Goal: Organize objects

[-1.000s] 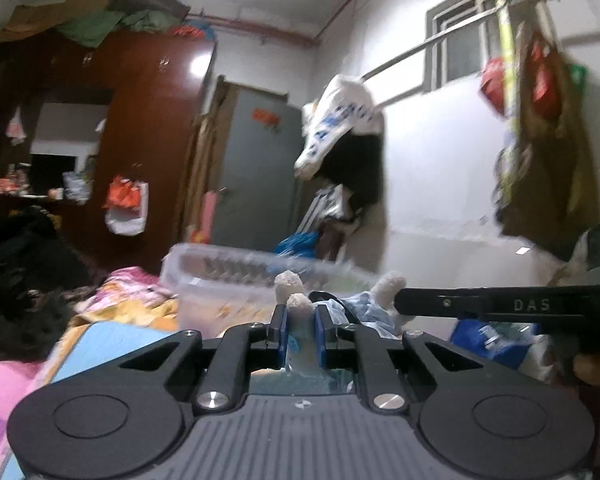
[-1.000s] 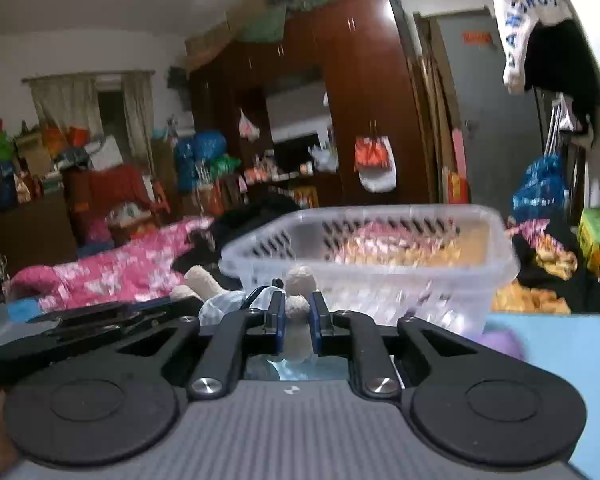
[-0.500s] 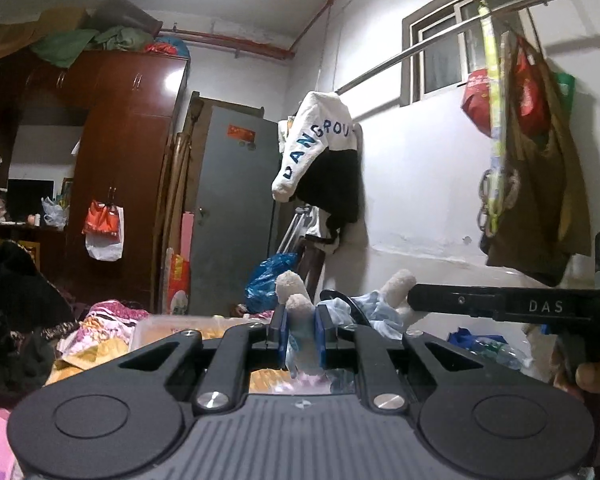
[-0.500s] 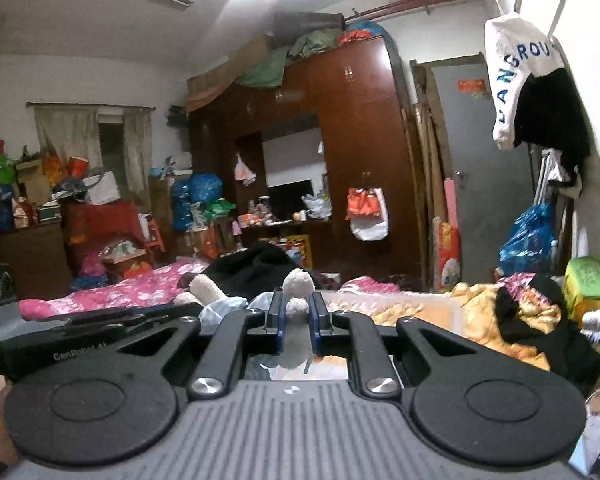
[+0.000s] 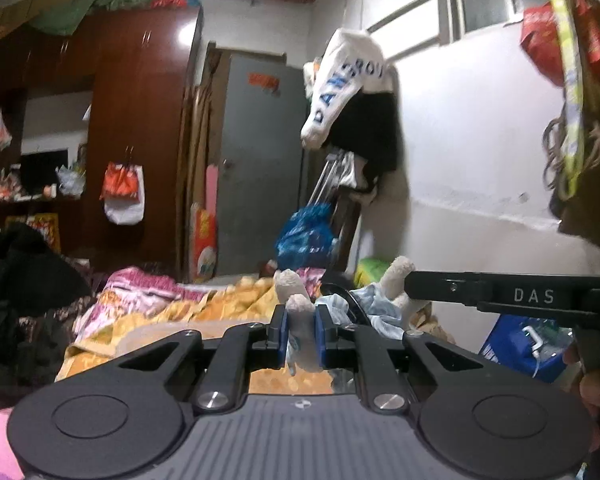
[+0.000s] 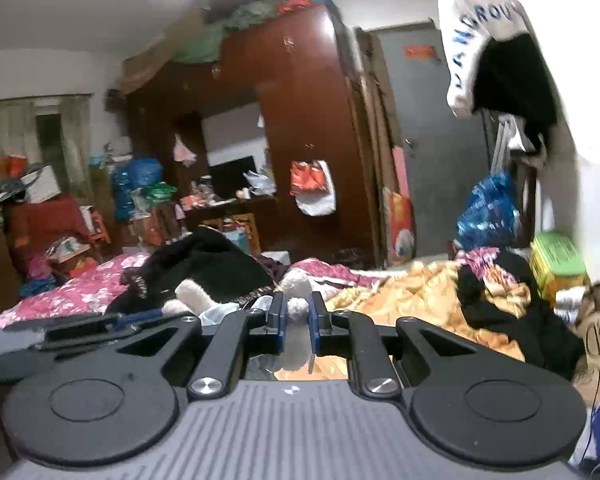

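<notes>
A beige plush toy point(image 5: 396, 276) with light blue cloth is held between both grippers. My left gripper point(image 5: 300, 330) is shut on one of its limbs. My right gripper point(image 6: 297, 322) is shut on another limb; more of the toy point(image 6: 192, 294) shows to its left. The right gripper's body point(image 5: 500, 294) crosses the right of the left wrist view. The left gripper's body point(image 6: 80, 326) shows low at the left of the right wrist view. The plastic basket seen earlier is out of sight.
A bed with orange point(image 6: 416, 292) and pink point(image 6: 72, 296) bedding and black clothes point(image 6: 204, 264) lies below. A dark wardrobe point(image 5: 140, 120), a grey door point(image 5: 260, 160) and the white wall with hanging clothes point(image 5: 352, 92) stand beyond.
Both grippers lifted the plush toy up and away from the clear basket, which dropped out of view. Both views now tilt slightly back down toward the bedding.
</notes>
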`<state>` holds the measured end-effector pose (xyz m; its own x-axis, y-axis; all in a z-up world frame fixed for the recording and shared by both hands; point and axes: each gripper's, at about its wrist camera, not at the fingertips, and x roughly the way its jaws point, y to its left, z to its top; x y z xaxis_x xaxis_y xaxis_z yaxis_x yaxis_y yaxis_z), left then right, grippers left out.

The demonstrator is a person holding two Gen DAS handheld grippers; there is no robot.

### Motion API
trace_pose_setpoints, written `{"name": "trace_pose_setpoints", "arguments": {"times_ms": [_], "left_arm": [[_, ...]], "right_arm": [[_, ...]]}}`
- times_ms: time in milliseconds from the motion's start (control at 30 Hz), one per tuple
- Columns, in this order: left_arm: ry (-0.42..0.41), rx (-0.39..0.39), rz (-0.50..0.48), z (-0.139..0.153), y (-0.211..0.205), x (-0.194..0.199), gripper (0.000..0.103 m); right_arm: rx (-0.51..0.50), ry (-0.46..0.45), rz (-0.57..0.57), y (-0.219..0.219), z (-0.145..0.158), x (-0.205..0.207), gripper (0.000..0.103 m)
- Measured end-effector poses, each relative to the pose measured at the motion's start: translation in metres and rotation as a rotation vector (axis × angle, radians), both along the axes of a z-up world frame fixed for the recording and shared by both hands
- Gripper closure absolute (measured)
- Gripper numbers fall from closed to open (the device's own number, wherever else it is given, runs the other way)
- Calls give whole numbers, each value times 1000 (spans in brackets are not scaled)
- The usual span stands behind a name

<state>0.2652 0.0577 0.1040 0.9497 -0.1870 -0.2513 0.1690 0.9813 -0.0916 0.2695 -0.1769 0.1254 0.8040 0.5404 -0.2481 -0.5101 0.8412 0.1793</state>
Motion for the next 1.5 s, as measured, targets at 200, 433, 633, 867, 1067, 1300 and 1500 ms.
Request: {"name": "trace_pose_setpoints", "arguments": {"times_ms": [200,433,633,867,1067,1300,1500], "left_arm": [[-73,28,83,-13,7,-8,0],[26,-15,59,-30,36,-73,0],[62,-2,-21,-80,41,-147,1],[81,18,-79,-120,36,-192,8],[125,66,-140,-148,23,-191,10],[86,149,-143,-156,1,-193,12],[71,154,-166,-155,-7,-197,55]], "right_arm": [[1,100,-66,-5,-14,4,31],[24,86,-23,-65,-23,-43,0],[54,133,30,-132,-89,-112,0],[50,206,15,-152,-144,-151,0],[-54,133,21,-131,-154,-159,0],[-154,72,7,-109,-160,-164,15],[-171,37,-11,-112,-164,-168,48]]}}
